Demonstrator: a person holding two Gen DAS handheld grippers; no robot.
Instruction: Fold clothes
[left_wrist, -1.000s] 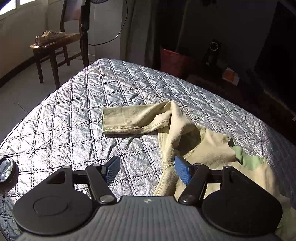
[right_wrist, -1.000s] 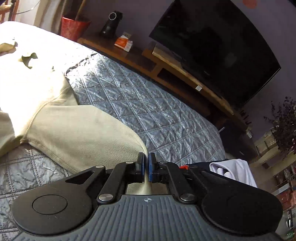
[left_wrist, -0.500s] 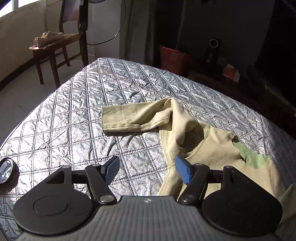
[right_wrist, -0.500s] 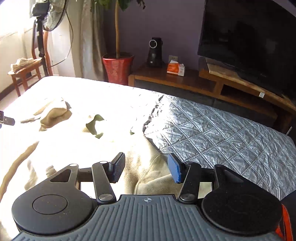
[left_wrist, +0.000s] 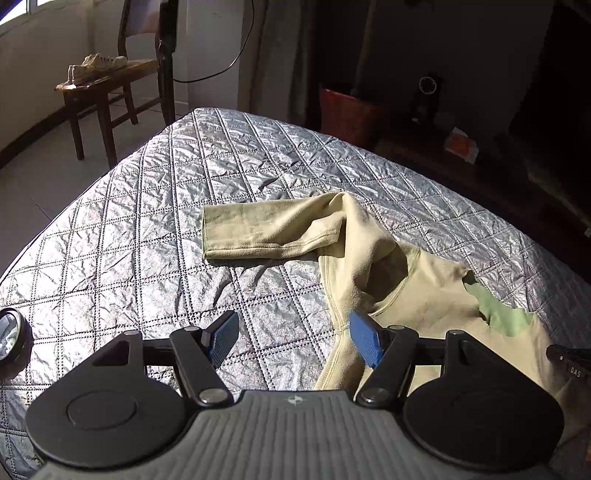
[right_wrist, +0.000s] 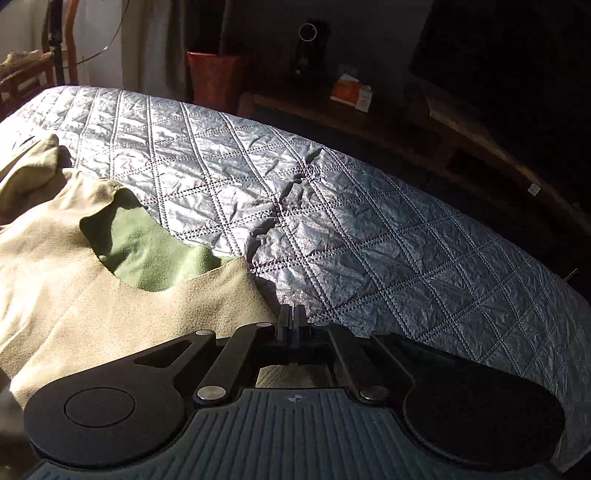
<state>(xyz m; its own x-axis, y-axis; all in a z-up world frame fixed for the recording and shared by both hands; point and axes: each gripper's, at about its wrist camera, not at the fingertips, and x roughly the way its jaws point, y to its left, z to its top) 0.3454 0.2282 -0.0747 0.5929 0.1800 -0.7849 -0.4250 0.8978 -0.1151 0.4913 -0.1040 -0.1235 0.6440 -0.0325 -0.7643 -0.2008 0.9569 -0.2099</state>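
Half a second ago wide apart, now pinched shut on the near edge of the shirt (right_wrist: 110, 306), at 9 o'clock of the right gripper (right_wrist: 292, 320) (a fresh hold, likely for the next fold). Left gripper (left_wrist: 295, 338) spread wide, holding nothing, poised over the quilt (left_wrist: 147, 236). Shirt lying mid-bed, long axis running 10 to 4 o'clock, sleeve (left_wrist: 266, 229) pointing toward 9.

Bare quilt (left_wrist: 147, 258) left of shirt (left_wrist: 424, 295), chair (left_wrist: 107, 81) beyond bed corner

Left hand-held gripper (left_wrist: 293, 338) — black linkage, blue ribbed pads (left_wrist: 365, 341), silver screws, grey ridged body.
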